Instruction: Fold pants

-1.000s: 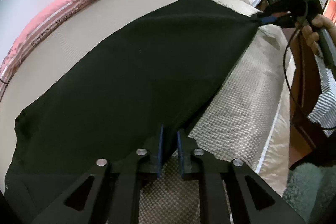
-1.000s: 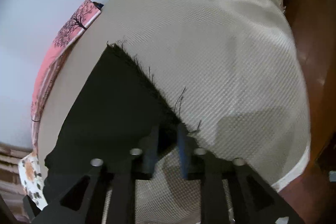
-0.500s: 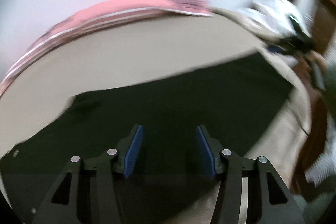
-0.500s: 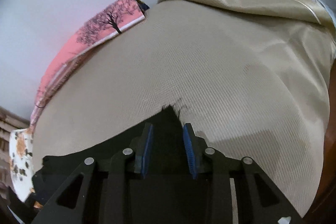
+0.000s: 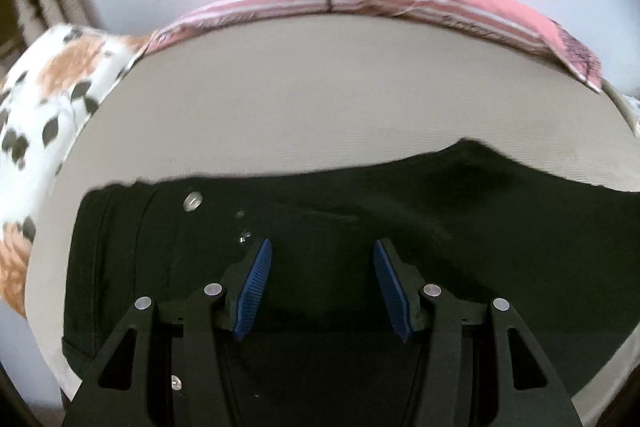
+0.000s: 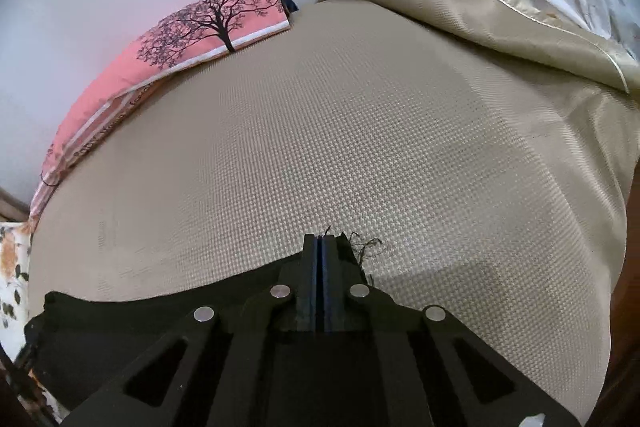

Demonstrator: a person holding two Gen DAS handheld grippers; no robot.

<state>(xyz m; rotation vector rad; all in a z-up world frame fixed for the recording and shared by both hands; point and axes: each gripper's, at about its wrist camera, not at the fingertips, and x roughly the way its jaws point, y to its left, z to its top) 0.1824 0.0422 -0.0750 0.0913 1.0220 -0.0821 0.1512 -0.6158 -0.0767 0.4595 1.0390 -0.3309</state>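
1. Left gripper (image 5: 322, 285) is seen hovering over the black pants (image 5: 440, 227), blue pads apart, nothing pinched between them.
2. Right gripper (image 6: 319, 281) is seen with jaws pressed together at the frayed hem corner of the pants (image 6: 168, 323); whether cloth is caught cannot be told.
3. The pants are laid flat on the beige bedspread (image 6: 340, 147), long axis running across the left wrist view, waistband and metal button (image 5: 192, 201) toward its left side.
4. Beyond the pants, at the far edge of the bedspread, a pink tree-print cushion (image 6: 208, 23) is seen against the wall.
5. To the left of the pants, a spotted cloth (image 5: 44, 99) is seen.
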